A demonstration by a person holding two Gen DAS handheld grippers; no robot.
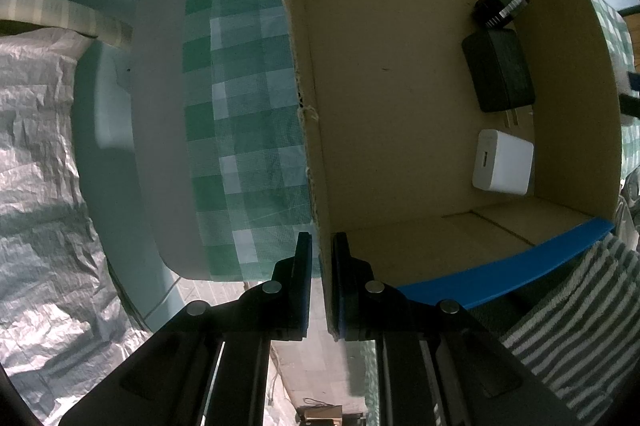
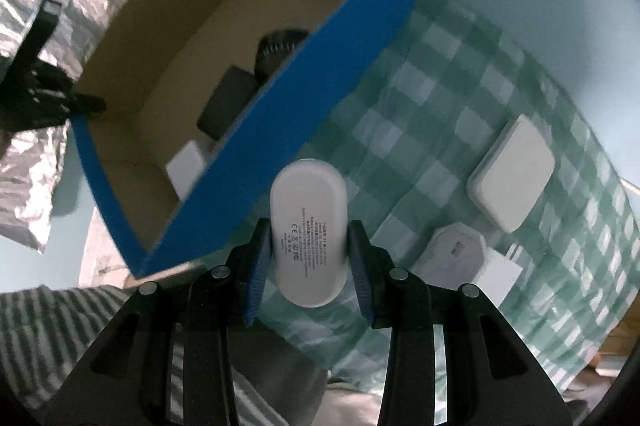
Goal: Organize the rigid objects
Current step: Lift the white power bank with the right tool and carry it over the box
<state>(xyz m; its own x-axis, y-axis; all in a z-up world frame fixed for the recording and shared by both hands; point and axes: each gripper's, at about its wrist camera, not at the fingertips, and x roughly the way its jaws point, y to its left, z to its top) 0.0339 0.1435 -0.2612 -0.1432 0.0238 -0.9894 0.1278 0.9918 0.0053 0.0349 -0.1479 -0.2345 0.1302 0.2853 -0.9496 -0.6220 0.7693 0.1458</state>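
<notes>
1. Box wall hides parts of the black adapter (image 2: 228, 106) and the round black item (image 2: 280, 46); small print on the white case (image 2: 307, 234) is unreadable.
2. Right gripper (image 2: 308, 260) points steeply down, fingers pinching the white case above the checked cloth (image 2: 440, 98), just beside the blue box (image 2: 320, 98).
3. Left gripper (image 1: 321, 278) points straight down, fingers clamped on the box's wall.

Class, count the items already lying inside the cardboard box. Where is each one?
3. All lie along one wall of the cardboard box: a ribbed black item at the far end, a black adapter in the middle, a white charger cube nearest. None appears hidden.
</notes>
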